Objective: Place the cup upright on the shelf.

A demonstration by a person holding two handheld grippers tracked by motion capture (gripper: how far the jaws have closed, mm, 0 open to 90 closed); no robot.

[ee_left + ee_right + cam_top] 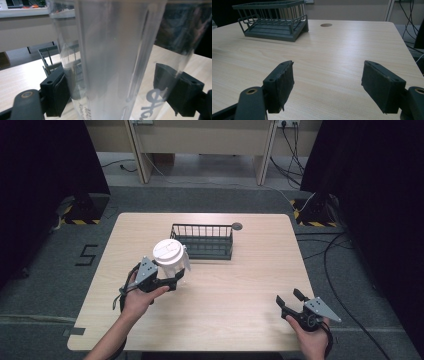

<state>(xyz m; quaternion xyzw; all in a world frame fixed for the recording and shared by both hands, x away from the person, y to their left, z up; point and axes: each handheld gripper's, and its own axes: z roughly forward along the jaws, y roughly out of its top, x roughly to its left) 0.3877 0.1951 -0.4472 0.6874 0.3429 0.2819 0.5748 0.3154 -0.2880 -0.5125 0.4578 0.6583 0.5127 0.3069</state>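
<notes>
Clear plastic cup with a white lid is what's going on here — the left gripper has it pinched between its pads, cup sitting just past the fingertips and tipped a bit toward the far side. It looks lifted off the wooden table, though I can't say for sure from above. The dark wire basket is just beyond the cup, a little to that gripper's right.

In the left gripper view the cup wall sits right between the two black pads, both pressed against the sides down low, near the printing.

Handling guess: thin clear plastic like this is light and flexes easily, so squeezing hard would probably dent it or pop the lid. It's smooth too, so it could slip or rotate in the pads. Gripping mid-wall or lower seems sensible — the lid rim looks like the stiffest part, but grabbing there risks knocking the lid loose.

The right gripper is off to the near right of the table, well apart from the cup, jaws spread wide with nothing between them. The right gripper view looks across bare tabletop toward the basket.

Hard to tell: whether there's anything inside the cup, what the lettering says — it's cut off — and the cup's base.
</notes>
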